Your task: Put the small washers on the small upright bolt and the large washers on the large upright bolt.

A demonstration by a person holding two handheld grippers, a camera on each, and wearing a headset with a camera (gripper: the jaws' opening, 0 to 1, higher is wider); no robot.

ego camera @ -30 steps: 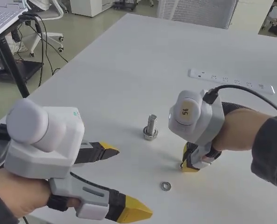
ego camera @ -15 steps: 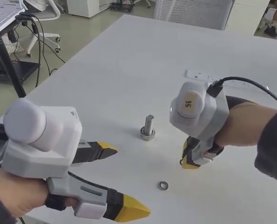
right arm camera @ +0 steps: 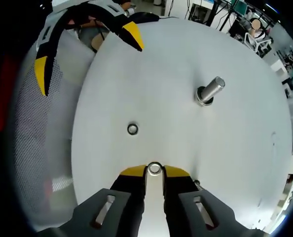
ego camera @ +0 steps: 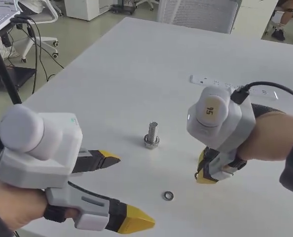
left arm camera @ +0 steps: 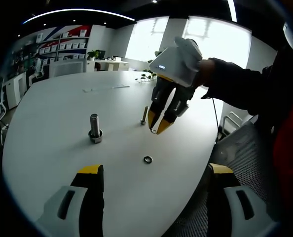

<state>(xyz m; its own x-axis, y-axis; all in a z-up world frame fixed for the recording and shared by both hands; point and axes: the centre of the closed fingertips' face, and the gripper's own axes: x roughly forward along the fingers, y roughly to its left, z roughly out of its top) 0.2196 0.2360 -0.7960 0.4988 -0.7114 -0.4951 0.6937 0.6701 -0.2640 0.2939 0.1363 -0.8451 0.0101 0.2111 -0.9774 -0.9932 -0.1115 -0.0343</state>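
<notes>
Right gripper view: right gripper [right arm camera: 155, 171] jaws pinching held washer [right arm camera: 155, 168] by rim at tips, hole left clear for threading. Upright bolt [right arm camera: 210, 91] ahead-right of jaws; loose washer [right arm camera: 132, 129] just ahead on surface [right arm camera: 186, 44]. Left gripper [left arm camera: 156, 173] jaws spread, empty, likely waiting.

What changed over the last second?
The right gripper, shut on a washer, drifted slightly right, away from the large bolt. The left gripper stayed open; large bolt and loose washer stayed put. The rest is camera shift.

Yellow-tipped left tongs [ego camera: 132, 190], white table [ego camera: 136, 74]
</notes>
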